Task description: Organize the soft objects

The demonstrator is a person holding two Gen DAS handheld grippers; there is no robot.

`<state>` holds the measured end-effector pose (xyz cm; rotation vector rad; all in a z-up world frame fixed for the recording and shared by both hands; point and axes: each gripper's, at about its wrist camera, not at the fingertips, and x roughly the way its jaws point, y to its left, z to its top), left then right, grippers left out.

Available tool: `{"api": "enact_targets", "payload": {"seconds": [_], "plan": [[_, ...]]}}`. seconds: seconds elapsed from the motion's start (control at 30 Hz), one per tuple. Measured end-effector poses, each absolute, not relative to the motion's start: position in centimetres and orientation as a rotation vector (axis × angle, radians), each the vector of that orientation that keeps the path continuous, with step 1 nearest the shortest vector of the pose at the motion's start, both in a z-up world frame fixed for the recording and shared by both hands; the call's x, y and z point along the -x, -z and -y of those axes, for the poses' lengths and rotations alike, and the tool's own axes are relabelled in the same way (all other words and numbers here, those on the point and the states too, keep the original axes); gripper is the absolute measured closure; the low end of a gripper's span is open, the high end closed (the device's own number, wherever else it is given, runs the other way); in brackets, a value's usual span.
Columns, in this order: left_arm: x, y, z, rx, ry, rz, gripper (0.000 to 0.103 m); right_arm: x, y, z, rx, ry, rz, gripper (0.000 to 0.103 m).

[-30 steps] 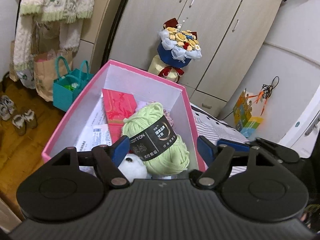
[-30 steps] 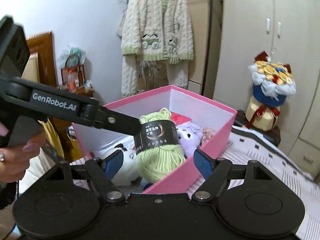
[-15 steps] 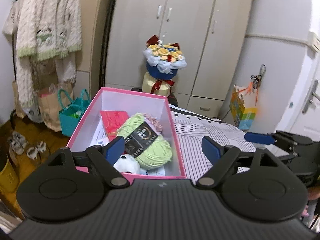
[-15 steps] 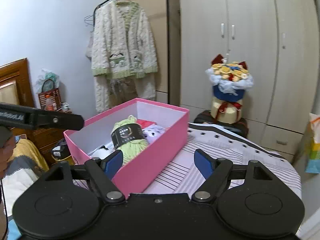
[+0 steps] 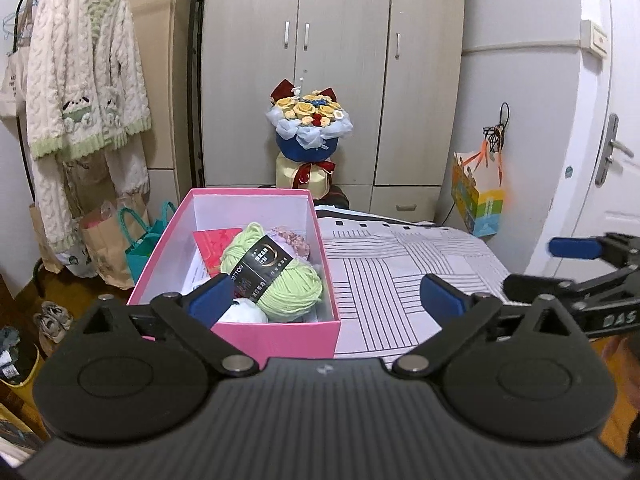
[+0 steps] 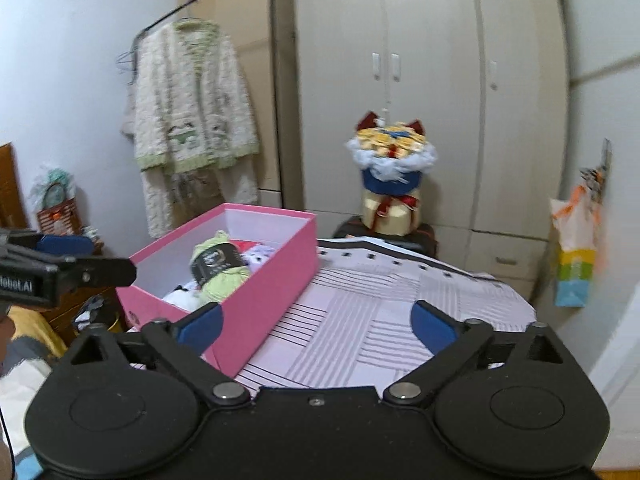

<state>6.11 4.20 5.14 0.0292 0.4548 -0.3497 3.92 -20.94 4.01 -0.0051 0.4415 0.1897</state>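
A pink box (image 5: 276, 338) stands on the striped tablecloth (image 5: 400, 272) at the table's left side. In it lie a light green yarn skein with a black label (image 5: 276, 276), a white plush toy (image 5: 244, 312), a red packet (image 5: 212, 250) and a pale purple plush (image 5: 292, 240). My left gripper (image 5: 326, 298) is open and empty, held back from the box's near end. My right gripper (image 6: 316, 322) is open and empty, back from the table. The box (image 6: 264, 280) and the yarn (image 6: 220, 270) also show in the right wrist view.
A flower bouquet (image 5: 310, 128) stands behind the table before a grey wardrobe (image 5: 332, 60). A knitted cardigan (image 5: 80, 92) hangs on a rack at left, with bags (image 5: 140, 236) on the floor below. A colourful bag (image 5: 478, 200) hangs at right, near a door (image 5: 608, 148).
Both grippers have pulled back and up from the box, which now looks smaller and farther. The yarn stays in the box. Both stay open and empty.
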Motion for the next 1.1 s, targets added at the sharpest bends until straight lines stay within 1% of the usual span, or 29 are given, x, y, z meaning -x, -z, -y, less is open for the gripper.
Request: {"api": "enact_targets", "payload": {"seconds": [0.17, 0.3, 0.43, 0.57, 1.1], "plan": [[-5.9, -4.5, -3.0, -0.075, 0.266, -0.465, 0.000, -3.1, -3.9, 21.2, -0.015, -0.023, -0.503, 0.000], [-5.4, -4.0, -3.2, -0.051, 0.246, -0.426, 0.000, -1.7, -3.9, 21.6, -0.054, 0.020, -0.462, 0.000], [-5.4, -3.6, -3.2, -0.053, 0.241, -0.443, 0.000, -1.2, -3.3, 21.8, -0.101, 0.053, -0.486, 0.000], [-5.1, -3.2, -3.0, -0.078, 0.168, -0.413, 0.000, -1.1, -2.5, 21.5, -0.074, 0.109, -0.491, 0.000], [-4.5, -1.0, -2.9, -0.082, 0.159, -0.409, 0.000, 1.3, -1.2, 19.3, 0.007, 0.177, -0.440, 0.000]]}}
